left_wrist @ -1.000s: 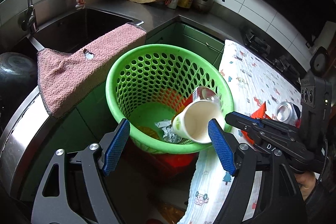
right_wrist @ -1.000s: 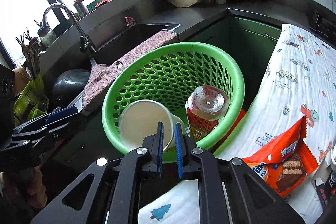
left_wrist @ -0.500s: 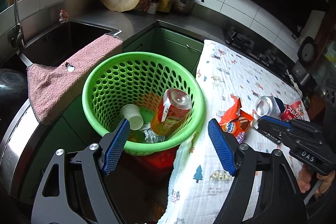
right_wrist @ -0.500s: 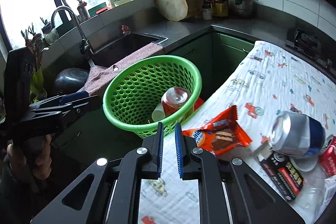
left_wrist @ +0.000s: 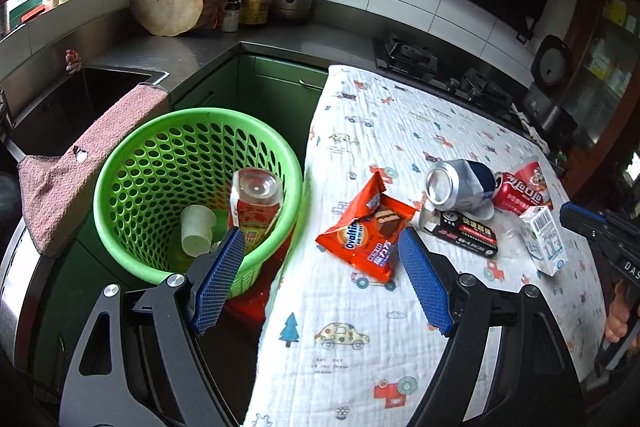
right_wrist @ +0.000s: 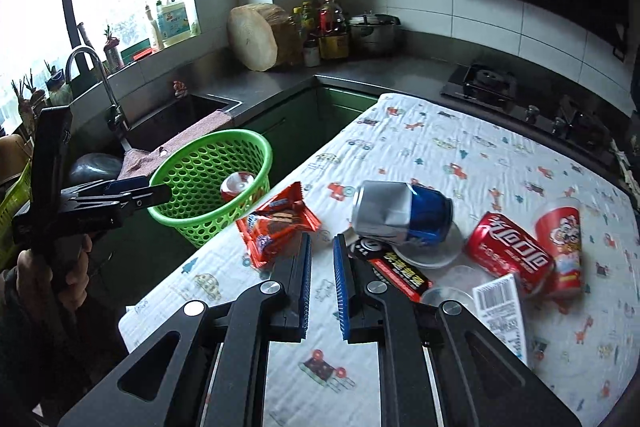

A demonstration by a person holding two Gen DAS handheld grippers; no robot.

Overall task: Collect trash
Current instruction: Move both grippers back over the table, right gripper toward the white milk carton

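My left gripper (left_wrist: 320,235) hovers over the table's near-left edge, its jaws opening with nothing held between them. Beyond its fingertips lies an orange snack wrapper (left_wrist: 364,231). My right gripper (right_wrist: 322,239) is shut and empty, pointing between that wrapper (right_wrist: 276,223) and a black box (right_wrist: 396,271). A crushed silver-blue can (right_wrist: 400,211), a red can (right_wrist: 508,251), a red cup (right_wrist: 560,239) and a white carton (right_wrist: 500,307) lie on the printed cloth (left_wrist: 400,131). The green basket (left_wrist: 120,163) left of the table holds a bottle (left_wrist: 256,203) and a paper cup (left_wrist: 196,231).
A pink towel (left_wrist: 80,147) hangs over the sink edge (left_wrist: 120,75) behind the basket. A wooden block (left_wrist: 168,1), bottles and a pot (left_wrist: 292,1) stand on the counter. A stove (right_wrist: 520,95) borders the table's far side. Something red (left_wrist: 248,299) sits under the basket.
Both grippers have swung right and back from over the basket to over the table. The paper cup that was at the basket's rim now lies inside it.
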